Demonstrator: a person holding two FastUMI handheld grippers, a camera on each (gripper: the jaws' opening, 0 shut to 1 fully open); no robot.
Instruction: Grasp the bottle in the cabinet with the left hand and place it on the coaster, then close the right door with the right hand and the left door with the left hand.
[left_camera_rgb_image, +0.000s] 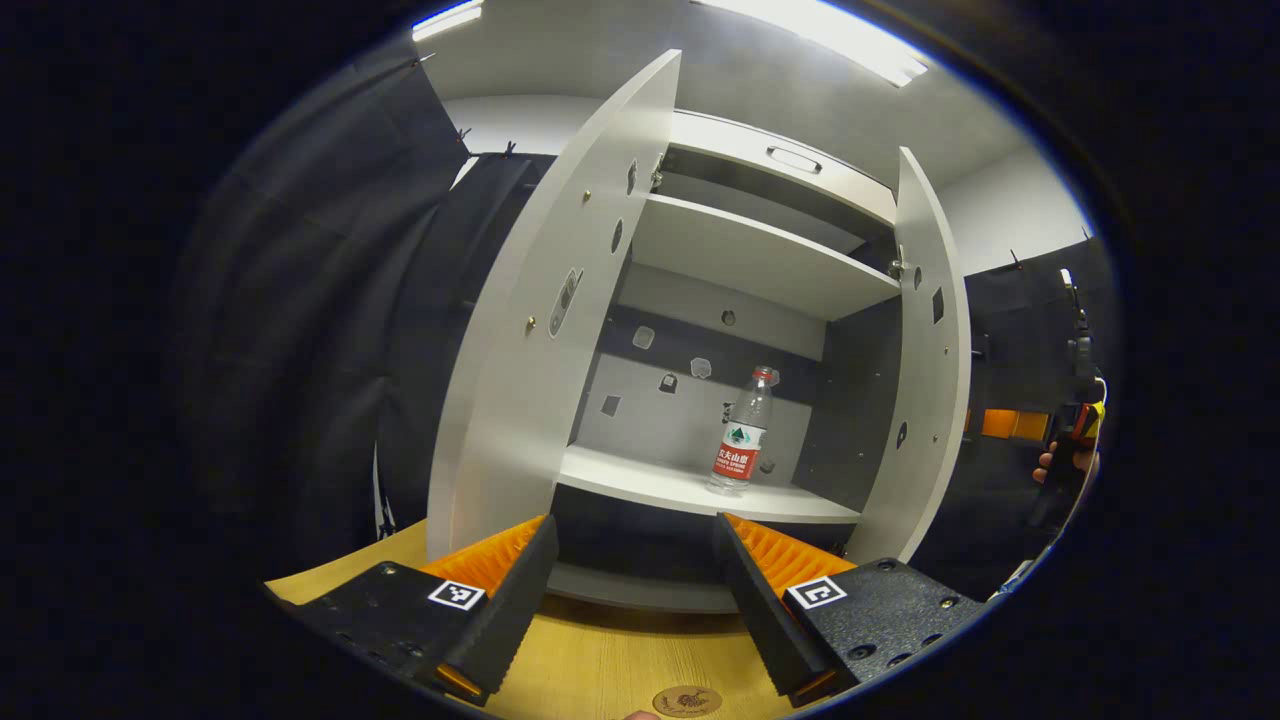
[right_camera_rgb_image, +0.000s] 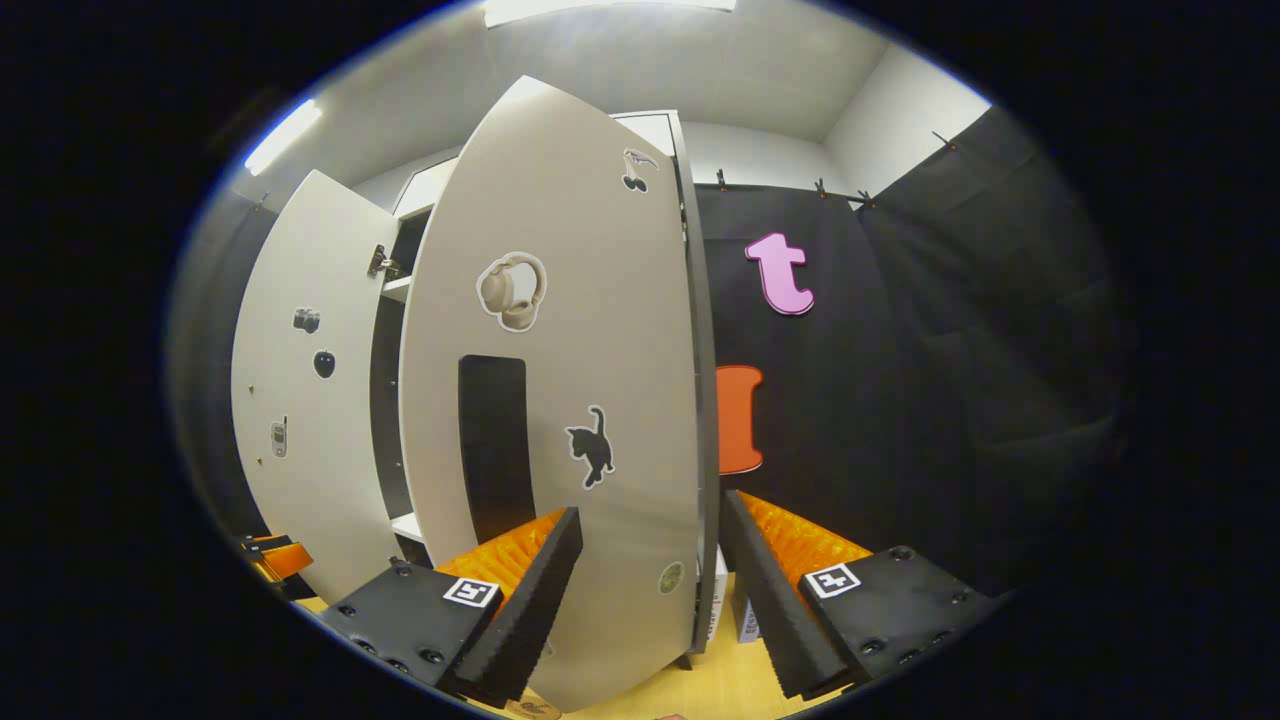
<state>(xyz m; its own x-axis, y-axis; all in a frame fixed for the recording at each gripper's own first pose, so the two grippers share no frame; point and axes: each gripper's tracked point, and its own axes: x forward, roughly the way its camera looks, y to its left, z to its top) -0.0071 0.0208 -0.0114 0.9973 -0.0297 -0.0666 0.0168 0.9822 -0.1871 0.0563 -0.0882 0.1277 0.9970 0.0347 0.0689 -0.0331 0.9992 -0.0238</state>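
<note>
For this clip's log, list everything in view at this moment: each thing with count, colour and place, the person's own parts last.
Cabinet: one, pale grey, standing on the table, both doors open.
Left door: one, pale grey, swung open.
Right door: one, pale grey, stickers and a dark handle strip outside, swung open.
Bottle: one, clear with red cap and red label, upright on the lower shelf.
Coaster: one, brown, round, on the table in front of the cabinet.
Table: one, light wood.
Left tool: one, open, facing the cabinet opening.
Right tool: one, open, its fingers either side of the right door's edge.
Hand: one, holding the right tool beyond the right door.
</note>
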